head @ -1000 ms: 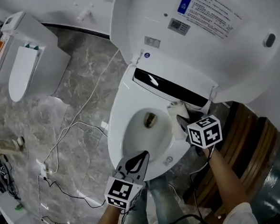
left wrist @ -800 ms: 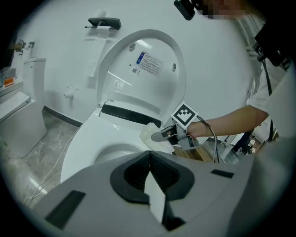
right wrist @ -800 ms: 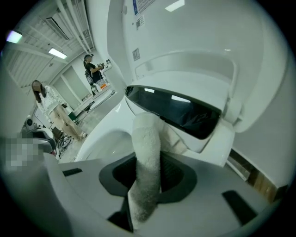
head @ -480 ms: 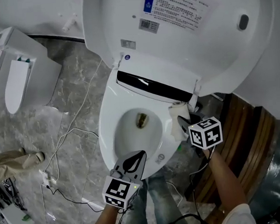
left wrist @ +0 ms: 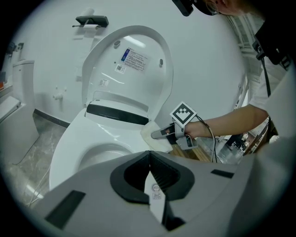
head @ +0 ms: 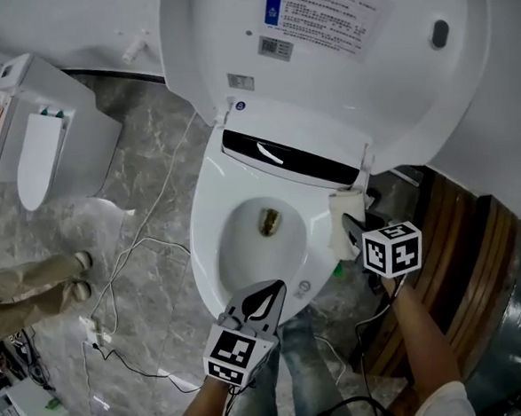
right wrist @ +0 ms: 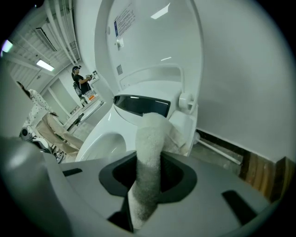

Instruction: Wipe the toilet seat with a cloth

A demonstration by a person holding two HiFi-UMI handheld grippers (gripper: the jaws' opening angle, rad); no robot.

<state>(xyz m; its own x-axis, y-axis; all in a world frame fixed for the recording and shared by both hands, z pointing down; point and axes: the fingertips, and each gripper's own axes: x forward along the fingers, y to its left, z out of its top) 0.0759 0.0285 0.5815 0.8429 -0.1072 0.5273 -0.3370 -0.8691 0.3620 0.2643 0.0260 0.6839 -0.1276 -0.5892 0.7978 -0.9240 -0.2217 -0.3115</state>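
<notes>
So the big lid (head: 339, 55) is flipped up and leans back across the top of the head view. I'd guess that's just to leave the toilet seat (head: 210, 228) fully open for wiping. The seat ring sits mid-frame with the bowl (head: 262, 234) inside it. The cloth (head: 344, 216) is at the right-hand edge of the seat, just below the hinge corner, draped over the rim there. That looks like the bit being worked on. I can't tell from here how much of the ring toward the lower left has been done. My right claw (head: 355, 232) is pinching the cloth. In the right gripper view the white terry strip comes straight up from between the jaws and folds down onto the seat ahead of them, so the cloth is both in the claw and just past its tips, resting on the seat. My left claw (head: 271, 291) is pressed together with nothing in it. It's down at the seat's front rim, bottom centre of the frame, well apart from the cloth, and I can't say if it touches. I reckon it's parked out of the way, since one claw is enough for wiping.
</notes>
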